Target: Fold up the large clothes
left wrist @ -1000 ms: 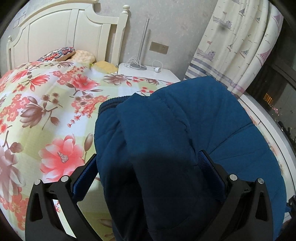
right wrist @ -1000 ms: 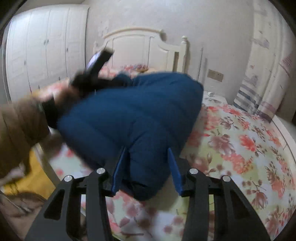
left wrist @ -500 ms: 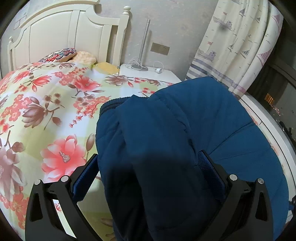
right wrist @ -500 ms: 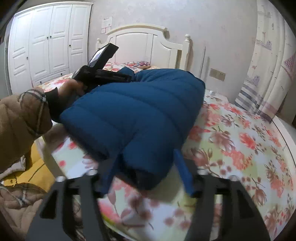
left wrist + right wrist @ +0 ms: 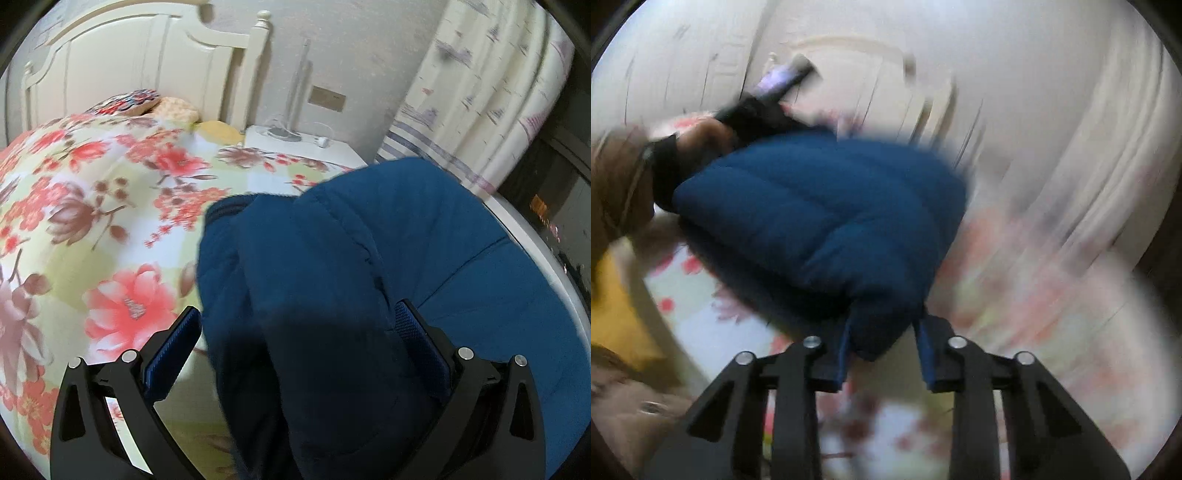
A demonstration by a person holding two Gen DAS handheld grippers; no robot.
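Note:
A puffy blue jacket (image 5: 332,258) lies bunched on the flowered quilt (image 5: 110,221). In the left wrist view a thick fold of it fills the wide gap of my left gripper (image 5: 295,325), and both blue pads rest against it. From the right wrist view, which is blurred, the jacket (image 5: 820,214) stretches away from me, with the hand that carries the left gripper (image 5: 757,110) at its far end. The jaws of my right gripper (image 5: 882,332) are closing, and the jacket's near corner is pinched between the pads.
A white headboard (image 5: 129,74) and pillows stand at the bed's far end. Beside it is a white nightstand (image 5: 295,144) with a lamp, then a patterned curtain (image 5: 480,92). A brown sleeve (image 5: 617,177) and yellow cloth (image 5: 613,314) are at the left.
My right gripper opened wide, then closed onto the jacket's near corner while swinging and rolling, which blurs its view. The left gripper kept its place on the jacket.

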